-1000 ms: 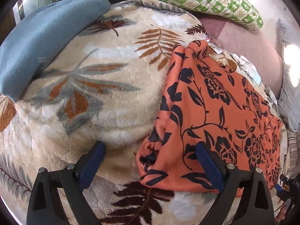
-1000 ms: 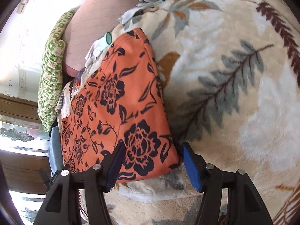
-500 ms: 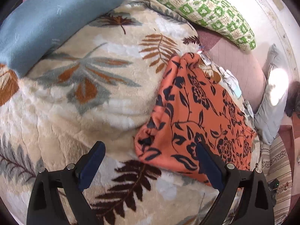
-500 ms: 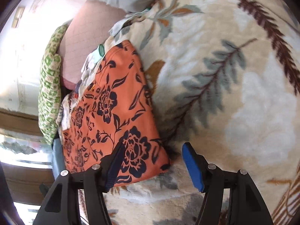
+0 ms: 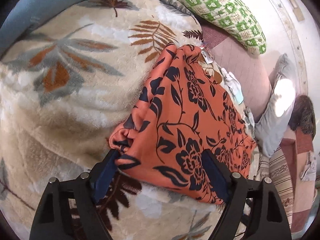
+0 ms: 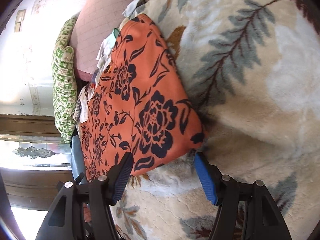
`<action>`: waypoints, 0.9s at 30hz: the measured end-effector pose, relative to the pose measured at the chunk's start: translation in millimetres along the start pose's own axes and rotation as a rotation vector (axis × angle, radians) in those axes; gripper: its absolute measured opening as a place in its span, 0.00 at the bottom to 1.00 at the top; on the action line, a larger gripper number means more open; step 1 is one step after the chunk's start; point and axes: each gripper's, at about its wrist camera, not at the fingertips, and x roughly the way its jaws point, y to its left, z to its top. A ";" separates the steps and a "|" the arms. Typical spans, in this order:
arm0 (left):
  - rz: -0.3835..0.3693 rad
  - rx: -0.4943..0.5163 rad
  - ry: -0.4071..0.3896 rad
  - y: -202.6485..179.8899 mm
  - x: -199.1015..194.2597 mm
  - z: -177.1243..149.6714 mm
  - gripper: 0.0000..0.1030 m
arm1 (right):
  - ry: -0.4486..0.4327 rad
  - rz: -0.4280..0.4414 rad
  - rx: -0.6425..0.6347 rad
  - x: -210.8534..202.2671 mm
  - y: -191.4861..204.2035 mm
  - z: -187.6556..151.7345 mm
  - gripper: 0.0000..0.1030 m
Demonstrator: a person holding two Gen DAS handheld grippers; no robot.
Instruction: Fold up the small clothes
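Soft, light orange garment with dark floral print [image 5: 180, 108], lying limp on plush leaf-patterned blanket [image 5: 66, 92]. Best pinched at near corners. Left tongs [image 5: 160, 170] closing around corner; right tongs [image 6: 163, 170] wide, empty.

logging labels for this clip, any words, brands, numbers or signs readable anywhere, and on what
None can be read.
White tag at the far end of the orange floral garment: one dark mark on it, too small and blurred to read.
Green checked pillow: its squares hold motifs only, no legible text.
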 end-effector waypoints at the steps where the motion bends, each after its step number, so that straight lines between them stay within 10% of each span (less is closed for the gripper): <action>1: -0.021 -0.016 0.010 2.1 3.1 0.1 0.78 | 0.003 0.007 -0.001 1.6 0.8 0.2 0.65; 4: -0.107 -0.054 0.036 3.9 10.9 -2.4 0.69 | -0.002 0.002 -0.020 4.7 4.3 1.1 0.65; 17: -0.011 -0.097 -0.028 4.2 6.3 -3.5 0.66 | -0.069 -0.005 0.025 2.9 -8.1 7.7 0.65; 19: 0.003 -0.096 -0.054 4.1 6.3 -1.7 0.48 | -0.099 -0.014 0.017 5.3 -3.2 7.8 0.64; 23: 0.037 -0.057 -0.078 2.2 6.6 0.4 0.35 | -0.172 -0.064 0.006 7.3 3.0 10.4 0.36; 27: 0.045 -0.049 -0.078 3.3 5.9 -0.2 0.35 | -0.215 -0.089 0.002 7.3 3.6 10.8 0.35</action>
